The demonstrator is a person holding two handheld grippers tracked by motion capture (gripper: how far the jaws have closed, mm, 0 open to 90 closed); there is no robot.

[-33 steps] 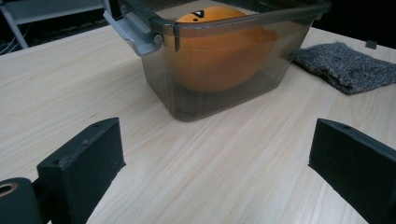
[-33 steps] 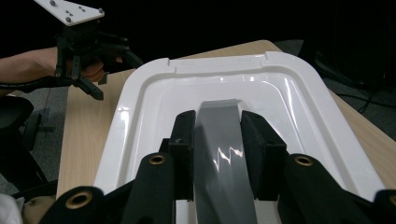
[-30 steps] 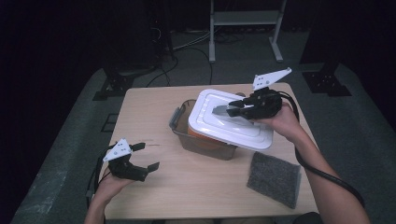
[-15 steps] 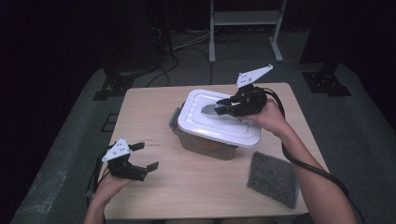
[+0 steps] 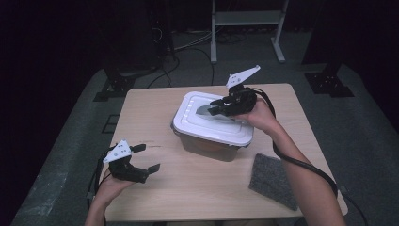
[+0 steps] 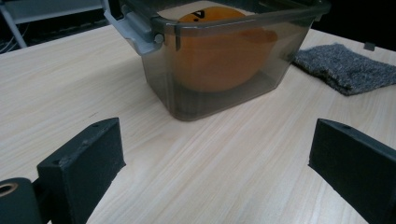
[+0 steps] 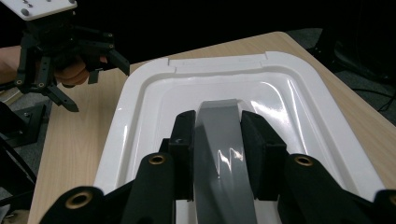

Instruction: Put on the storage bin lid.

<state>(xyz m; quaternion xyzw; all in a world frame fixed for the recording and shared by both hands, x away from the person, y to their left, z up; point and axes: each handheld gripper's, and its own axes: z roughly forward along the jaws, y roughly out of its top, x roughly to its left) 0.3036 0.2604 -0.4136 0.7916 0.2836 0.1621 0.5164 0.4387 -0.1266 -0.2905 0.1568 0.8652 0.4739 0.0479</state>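
White plastic lid (image 5: pixel 214 120) gripped by its grey centre handle (image 7: pixel 223 140), the right hand-held gripper (image 5: pixel 221 107) clamped narrow on that handle from both sides. Lid held over the smoky translucent container (image 5: pixel 209 143) at mid-surface, tilted a little and seemingly shifted off square — whether lifting off or settling on, hard to tell; either way, the lid step in hand. Inside the container, something round and orange (image 6: pixel 219 56), seen through the wall from the left gripper view.

Left hand-held gripper (image 5: pixel 143 159) wide open, holding nothing, hovering low over the near left of the wooden surface (image 5: pixel 155 108), well apart from the container and pointed toward it.

Next move, by judgement: a level lid and its rim aligned with the container's rim if closing, or a clean rise clear of the grey side latch (image 6: pixel 137 29) if opening. Probably a steadying hold on the container wall from the free gripper — a light box could slide or lift with the lid.

Around: a grey fabric pad (image 5: pixel 274 181) lying flat near the right front, just beside the right forearm (image 5: pixel 306 183), not in the lid's way. Cable (image 5: pixel 282 155) trailing along that arm. Rest of the surface bare near the container; nothing blocking either approach.
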